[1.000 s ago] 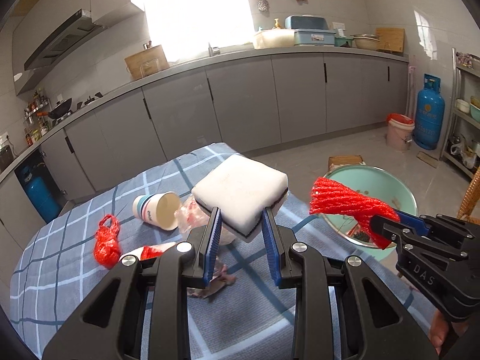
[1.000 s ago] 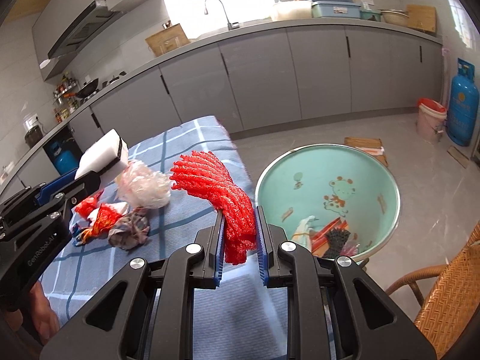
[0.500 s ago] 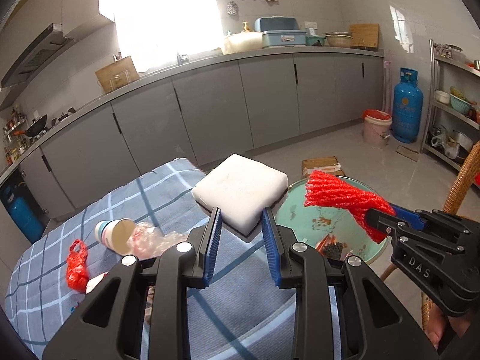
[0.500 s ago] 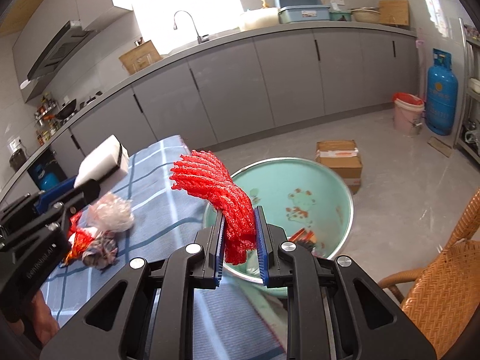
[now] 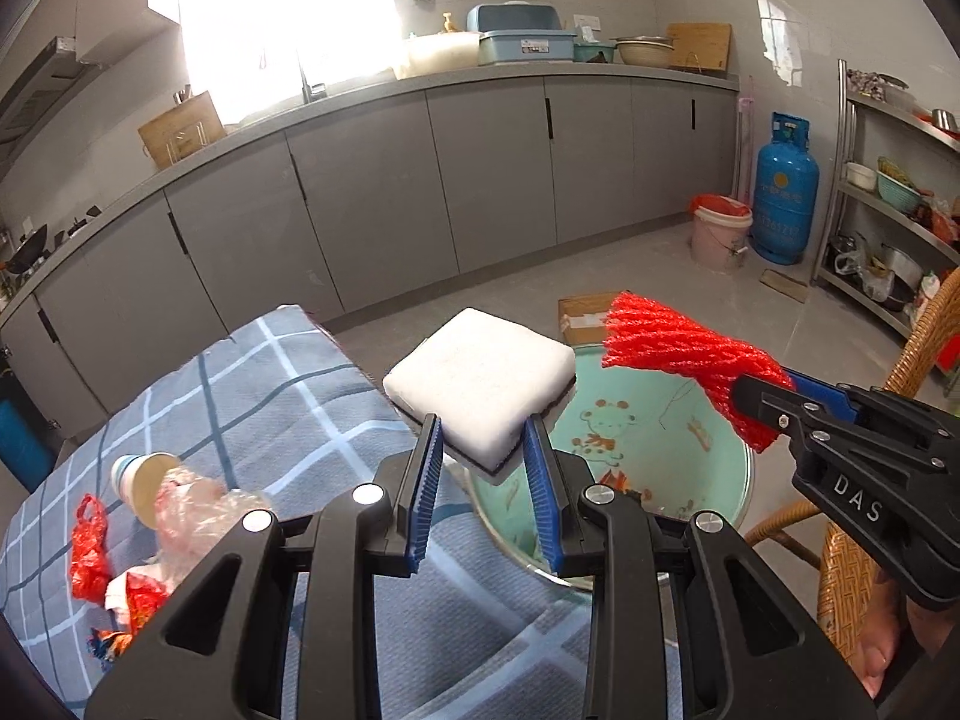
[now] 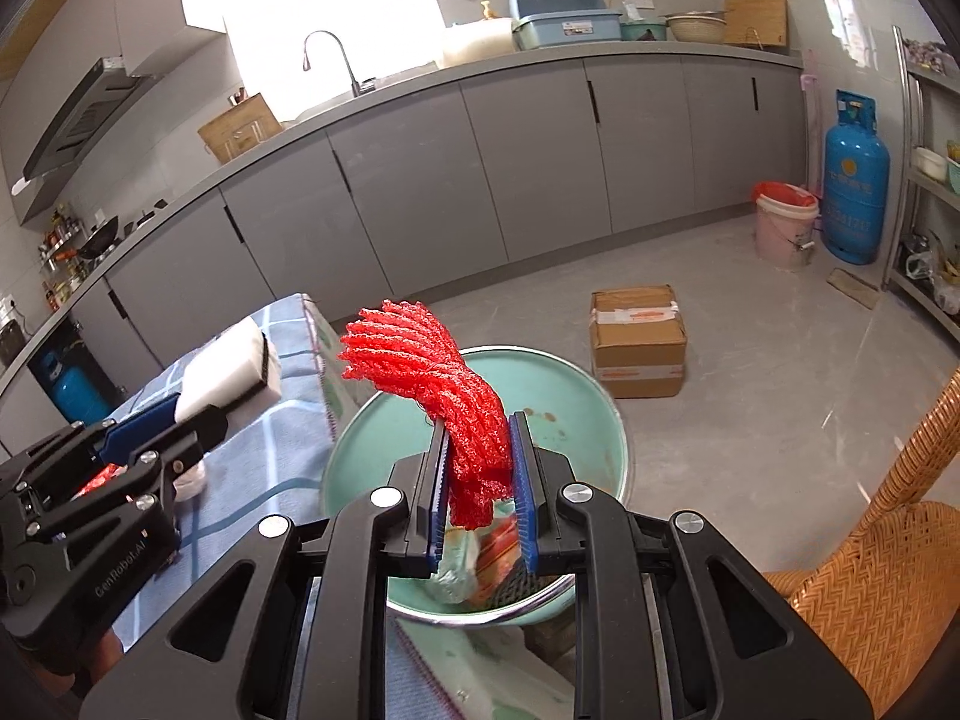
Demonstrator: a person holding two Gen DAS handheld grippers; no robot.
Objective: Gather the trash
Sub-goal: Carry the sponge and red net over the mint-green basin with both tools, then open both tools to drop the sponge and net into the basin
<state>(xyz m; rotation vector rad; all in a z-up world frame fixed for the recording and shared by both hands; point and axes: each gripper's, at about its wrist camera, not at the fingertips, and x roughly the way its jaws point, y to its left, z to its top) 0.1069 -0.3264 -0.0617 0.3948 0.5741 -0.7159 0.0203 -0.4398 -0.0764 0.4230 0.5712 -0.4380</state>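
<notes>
Right gripper (image 6: pixel 479 480) clamping a bunched red mesh net (image 6: pixel 432 372), hovering over the green basin (image 6: pixel 576 384). Left gripper (image 5: pixel 483 480) pinching a white foam block (image 5: pixel 480 378) with a dark underside, at the basin's near rim beside the checked tablecloth (image 5: pixel 270 396).

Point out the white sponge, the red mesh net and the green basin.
white sponge (image 5: pixel 480 375), left wrist view, middle of its top face.
red mesh net (image 6: pixel 444 378), right wrist view, middle of the bunched mesh.
green basin (image 6: pixel 570 396), right wrist view, bare inner wall.
</notes>
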